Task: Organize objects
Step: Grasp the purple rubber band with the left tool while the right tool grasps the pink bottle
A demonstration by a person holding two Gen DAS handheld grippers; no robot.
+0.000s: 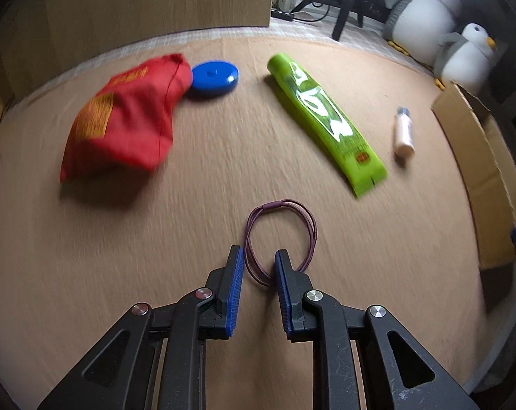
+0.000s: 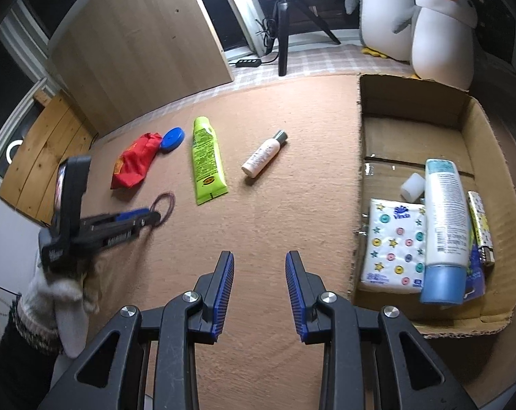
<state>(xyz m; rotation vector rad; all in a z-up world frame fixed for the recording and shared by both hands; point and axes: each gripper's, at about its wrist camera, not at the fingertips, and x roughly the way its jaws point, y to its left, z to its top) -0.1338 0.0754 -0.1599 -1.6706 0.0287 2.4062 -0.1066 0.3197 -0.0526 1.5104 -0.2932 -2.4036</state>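
A purple hair tie (image 1: 281, 235) lies on the tan mat; it also shows in the right wrist view (image 2: 165, 207). My left gripper (image 1: 259, 256) is open, its jaws straddling the near left strand of the loop, right finger inside the ring. It shows from the side in the right wrist view (image 2: 152, 217). Beyond lie a red pouch (image 1: 128, 119), a blue round lid (image 1: 214, 77), a green tube (image 1: 326, 119) and a small pale bottle (image 1: 404, 133). My right gripper (image 2: 259, 259) is open and empty over the mat, left of the cardboard box (image 2: 490, 143).
The box holds a tissue pack (image 2: 392, 246), a white bottle with blue cap (image 2: 444, 232), a lighter (image 2: 481, 229) and a small white block (image 2: 412, 187). Two plush penguins (image 2: 438, 27) sit behind it. A wooden panel (image 2: 138, 44) and a tripod (image 2: 285, 27) stand beyond the mat.
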